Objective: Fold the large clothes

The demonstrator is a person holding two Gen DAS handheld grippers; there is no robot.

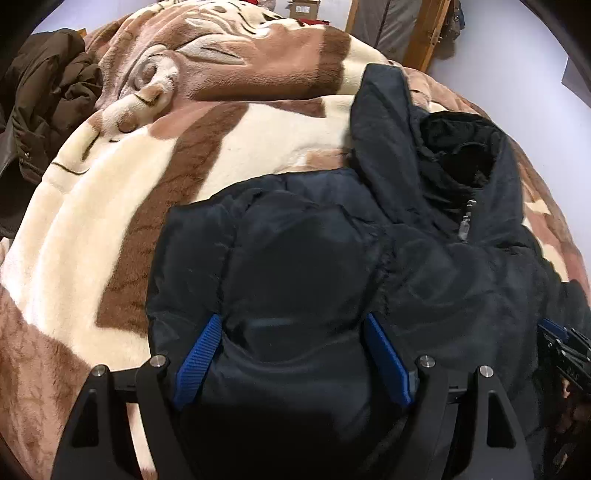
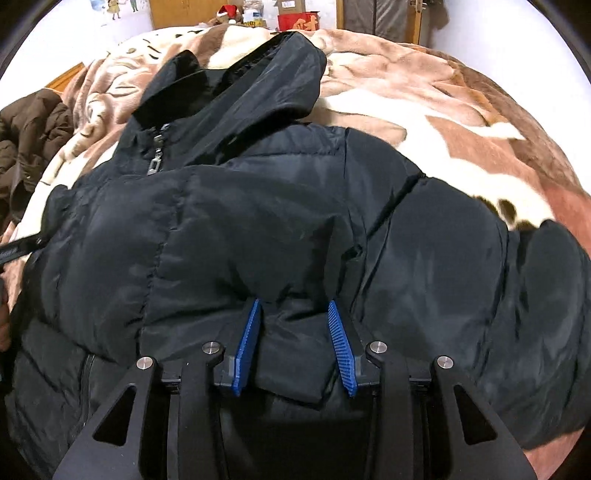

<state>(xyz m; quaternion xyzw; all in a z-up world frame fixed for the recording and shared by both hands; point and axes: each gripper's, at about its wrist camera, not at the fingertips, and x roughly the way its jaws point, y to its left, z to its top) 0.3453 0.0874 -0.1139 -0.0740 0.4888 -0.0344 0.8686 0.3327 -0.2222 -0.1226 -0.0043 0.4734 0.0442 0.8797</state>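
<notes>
A black padded jacket (image 1: 443, 277) (image 2: 207, 221) lies front up on a brown-and-cream blanket (image 1: 110, 221) (image 2: 443, 110), its hood (image 2: 258, 85) pointing away and its zipper pull (image 2: 155, 162) at the collar. My left gripper (image 1: 293, 321) stands wide, its blue pads (image 1: 201, 350) pushed down on either side of a puffy section near the jacket's left edge. In the right wrist view my right gripper (image 2: 293, 302) has a fold of the jacket pinched between its blue pads (image 2: 341, 332). Part of that gripper (image 1: 561, 343) shows at the left wrist view's right edge.
A crumpled brown coat (image 1: 48, 103) (image 2: 29, 129) lies on the blanket's left side. Boxes and a red bag (image 2: 297, 20) stand beyond the bed. A wooden door frame (image 1: 421, 37) is at the back right. Bare blanket extends left and beyond the jacket.
</notes>
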